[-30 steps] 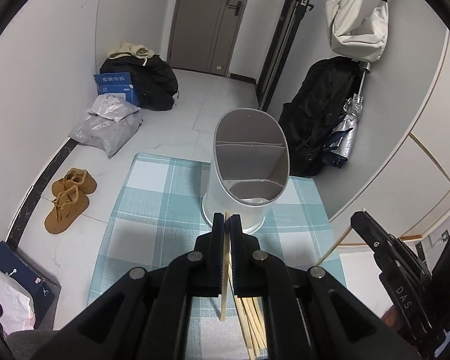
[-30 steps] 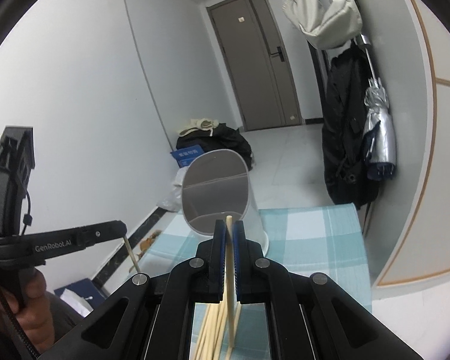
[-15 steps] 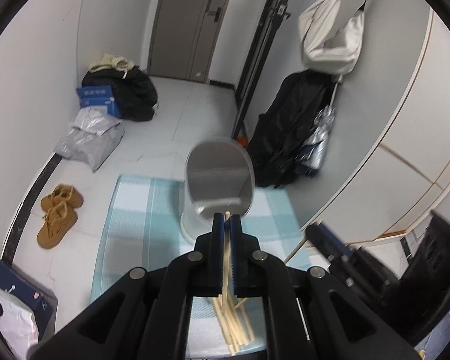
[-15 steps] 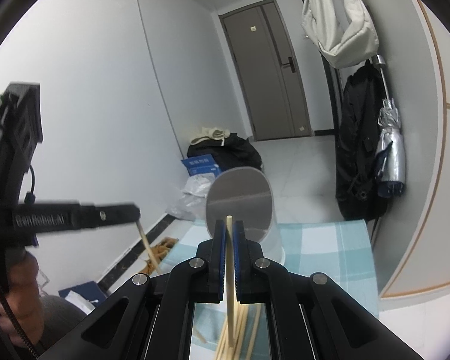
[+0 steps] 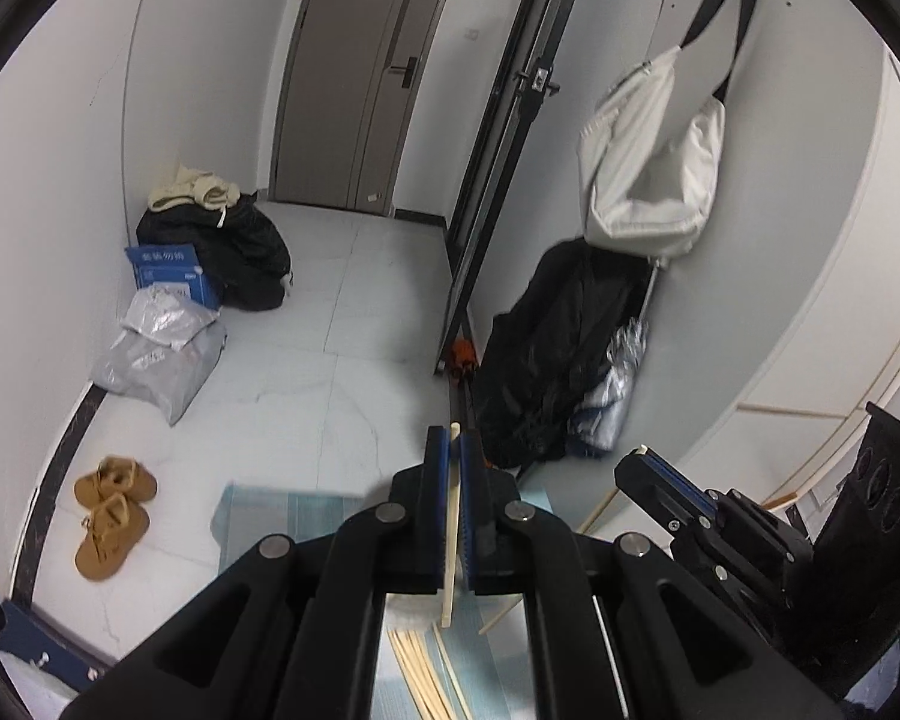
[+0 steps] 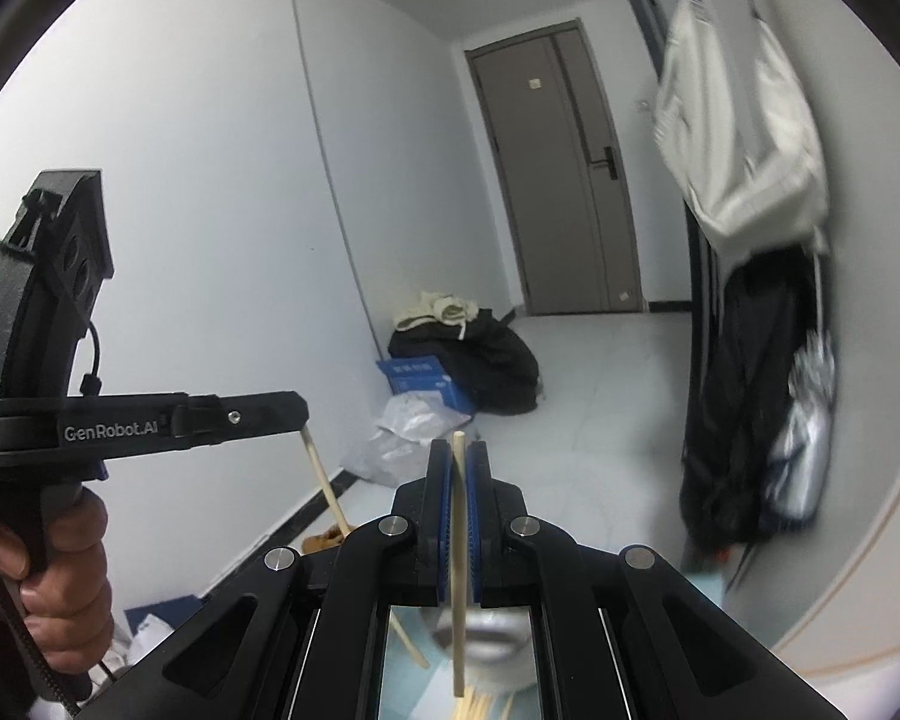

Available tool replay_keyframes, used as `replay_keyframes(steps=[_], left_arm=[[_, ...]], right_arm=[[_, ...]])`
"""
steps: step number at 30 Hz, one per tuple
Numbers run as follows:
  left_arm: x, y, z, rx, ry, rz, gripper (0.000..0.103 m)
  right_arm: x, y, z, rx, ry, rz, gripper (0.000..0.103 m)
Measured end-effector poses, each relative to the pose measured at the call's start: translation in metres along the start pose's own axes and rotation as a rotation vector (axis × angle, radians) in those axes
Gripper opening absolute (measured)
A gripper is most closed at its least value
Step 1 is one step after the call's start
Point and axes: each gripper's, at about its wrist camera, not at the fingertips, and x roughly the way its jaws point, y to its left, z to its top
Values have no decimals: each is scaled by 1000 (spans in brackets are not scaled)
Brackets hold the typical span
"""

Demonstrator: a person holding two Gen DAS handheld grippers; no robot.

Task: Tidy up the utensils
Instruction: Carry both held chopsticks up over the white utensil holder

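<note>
My left gripper [image 5: 455, 450] is shut on a pale wooden chopstick [image 5: 450, 540] that hangs down between its fingers. My right gripper [image 6: 459, 459] is shut on another chopstick [image 6: 459, 564], held upright. Both are lifted high above the table. The white utensil holder [image 6: 486, 648] shows only as a blurred rim below the right gripper's fingers. Several loose chopsticks [image 5: 420, 672] lie on the blue checked cloth [image 5: 270, 510] beneath. The right gripper [image 5: 642, 462] appears at the right of the left wrist view, the left gripper [image 6: 297, 411] at the left of the right wrist view.
Beyond the table is a grey tiled floor with brown shoes [image 5: 111, 516], a grey plastic bag [image 5: 162, 348], a blue box [image 5: 171, 273] and black bags [image 5: 234, 252]. A black coat [image 5: 558, 354] and a white bag [image 5: 654, 168] hang on the right wall.
Both grippers have risen and tilted up with their chopsticks. The utensil holder has dropped from the middle of both views to below the fingers.
</note>
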Motion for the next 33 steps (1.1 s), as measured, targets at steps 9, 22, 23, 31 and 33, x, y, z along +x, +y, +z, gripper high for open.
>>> replay_keyframes(steps=[9, 22, 23, 31, 33], left_arm=[[28, 2, 24, 51, -13, 26, 1], [79, 32, 19, 46, 88, 29, 1], [82, 34, 16, 43, 95, 30, 1], [94, 37, 10, 11, 128, 36, 1], [93, 35, 10, 17, 122, 36, 1]], right_arm=[[68, -12, 38, -73, -12, 1, 4], [130, -33, -4, -82, 76, 56, 4], [131, -35, -8, -87, 84, 57, 4], [138, -37, -29, -84, 141, 73, 4], [137, -37, -31, -76, 150, 79, 4]])
